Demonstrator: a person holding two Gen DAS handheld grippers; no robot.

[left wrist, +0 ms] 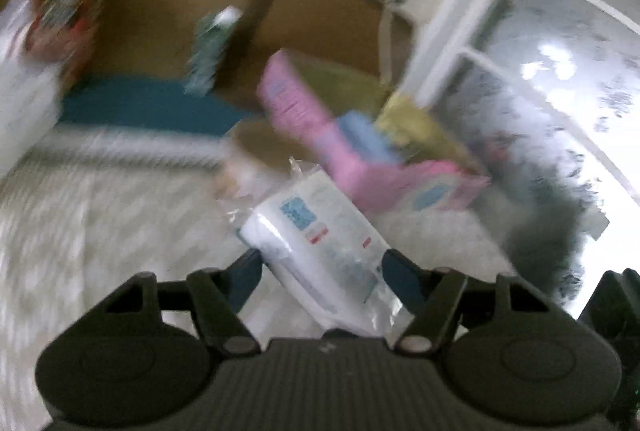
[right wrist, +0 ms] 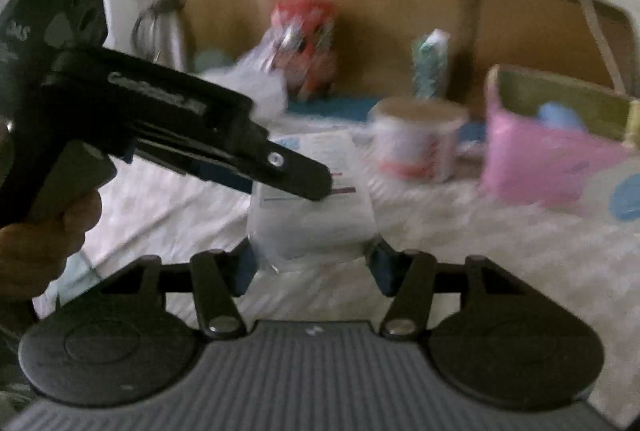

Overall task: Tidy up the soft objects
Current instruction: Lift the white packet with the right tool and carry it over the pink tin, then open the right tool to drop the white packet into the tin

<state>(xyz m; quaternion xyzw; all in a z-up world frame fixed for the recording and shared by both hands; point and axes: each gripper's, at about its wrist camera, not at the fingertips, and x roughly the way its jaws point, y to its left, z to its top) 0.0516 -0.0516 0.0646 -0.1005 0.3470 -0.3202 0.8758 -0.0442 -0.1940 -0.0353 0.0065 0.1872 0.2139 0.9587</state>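
A white pack in clear plastic wrap [left wrist: 316, 235] lies tilted between the fingers of my left gripper [left wrist: 323, 263], which is shut on it above the pale bedspread [left wrist: 100, 223]. In the right wrist view the same pack [right wrist: 312, 223] sits with its near end between the blue pads of my right gripper [right wrist: 312, 257], and both pads touch its sides. My left gripper [right wrist: 308, 183], held by a hand [right wrist: 36, 239], reaches in from the left onto the pack's upper part.
A pink pack [right wrist: 536, 159] leans on an olive basket [right wrist: 560, 95] holding blue and yellow items. Behind stand a cardboard box [right wrist: 532, 27], a red bag [right wrist: 308, 43], a teal-and-white pack [right wrist: 430, 63] and a white wrapped roll [right wrist: 416, 143]. A grey fluffy thing [left wrist: 540, 223] lies to the right.
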